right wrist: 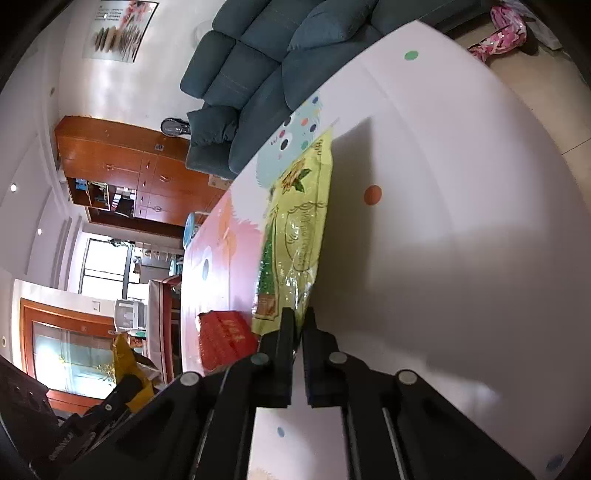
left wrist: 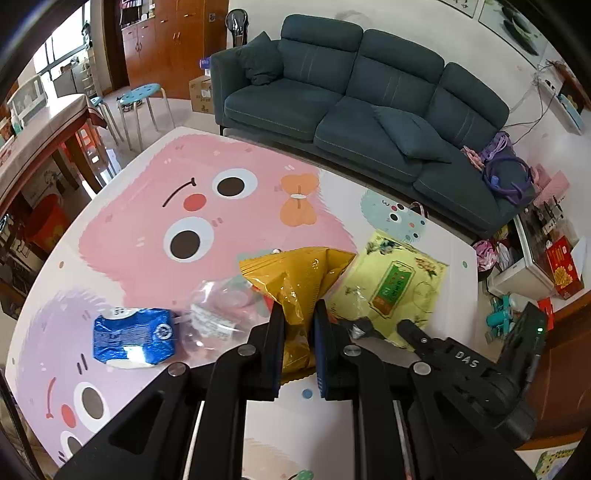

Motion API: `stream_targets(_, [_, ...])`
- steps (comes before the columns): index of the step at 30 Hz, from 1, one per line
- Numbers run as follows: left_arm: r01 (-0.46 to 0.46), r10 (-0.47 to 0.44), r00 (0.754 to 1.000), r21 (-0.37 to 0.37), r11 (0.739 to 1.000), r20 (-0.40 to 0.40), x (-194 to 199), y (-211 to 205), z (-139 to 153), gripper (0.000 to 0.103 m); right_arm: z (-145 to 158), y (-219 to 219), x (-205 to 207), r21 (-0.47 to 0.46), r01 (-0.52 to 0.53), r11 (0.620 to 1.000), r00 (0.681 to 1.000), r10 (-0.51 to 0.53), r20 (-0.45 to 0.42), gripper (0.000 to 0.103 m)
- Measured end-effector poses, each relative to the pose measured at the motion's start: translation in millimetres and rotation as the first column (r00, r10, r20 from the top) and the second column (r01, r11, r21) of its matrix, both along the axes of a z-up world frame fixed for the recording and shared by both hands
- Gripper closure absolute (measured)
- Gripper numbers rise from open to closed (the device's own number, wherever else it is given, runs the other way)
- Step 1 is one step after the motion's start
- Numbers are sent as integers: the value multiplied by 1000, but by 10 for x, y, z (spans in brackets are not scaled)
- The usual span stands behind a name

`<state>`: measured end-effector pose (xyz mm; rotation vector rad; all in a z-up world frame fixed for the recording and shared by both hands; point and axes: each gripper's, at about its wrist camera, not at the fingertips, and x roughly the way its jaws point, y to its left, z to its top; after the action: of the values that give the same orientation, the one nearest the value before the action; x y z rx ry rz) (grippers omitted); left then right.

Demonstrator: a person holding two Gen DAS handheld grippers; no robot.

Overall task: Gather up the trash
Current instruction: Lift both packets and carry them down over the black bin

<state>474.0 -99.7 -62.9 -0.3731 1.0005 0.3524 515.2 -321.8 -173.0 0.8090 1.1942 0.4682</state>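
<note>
the left gripper (left wrist: 298, 314) is clamped on a gold snack bag (left wrist: 297, 284) above the table (left wrist: 147, 184). at its 2 o'clock, the right gripper (right wrist: 298, 317) pinches a yellow-green packet (right wrist: 295, 236). a blue wrapper (left wrist: 133, 336) lies at 9 o'clock beside clear plastic (left wrist: 218, 310).

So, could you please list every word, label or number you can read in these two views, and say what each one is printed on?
"DAS": white letters on the black body of the right gripper.
Green label on the yellow-green packet: characters too blurred to read.
Blue wrapper: small print and a round seal, unreadable.
Red packet: gold characters, too blurred.
Wall poster: text too small.
Gold bag in the left gripper: no print visible.
</note>
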Motion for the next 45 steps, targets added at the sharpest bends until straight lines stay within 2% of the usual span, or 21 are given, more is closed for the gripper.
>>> stream_targets(10, [43, -43, 999, -5, 999, 24, -608, 116, 175, 91, 506, -150, -571, -54, 15, 998, 997, -11, 75, 102])
stream_targets(15, [91, -91, 995, -20, 996, 30, -1072, 185, 261, 91, 692, -216, -1093, -74, 17, 997, 997, -11, 76, 102])
stream_targets(19, [163, -162, 986, -62, 985, 25, -1574, 244, 303, 91, 827, -162, -1595, -88, 12, 996, 998, -6, 69, 102])
stream_targets(26, [317, -316, 948, -83, 945, 33, -2750, 500, 322, 91, 1070, 225, -2776, -97, 23, 995, 997, -16, 73, 102])
stream_targets(33, [415, -416, 909, -78, 907, 6, -3932, 1074, 285, 91, 1218, 825, -4034, -68, 44, 997, 997, -39, 70, 102])
stream_targets(38, [459, -461, 887, -63, 886, -12, -4482, 1362, 227, 91, 1203, 1260, -4727, -30, 24, 999, 999, -23, 46, 102])
stream_targets(45, [425, -441, 893, -149, 893, -95, -4936, 1610, -185, 91, 925, 1592, -5347, -61, -96, 993, 993, 92, -72, 102])
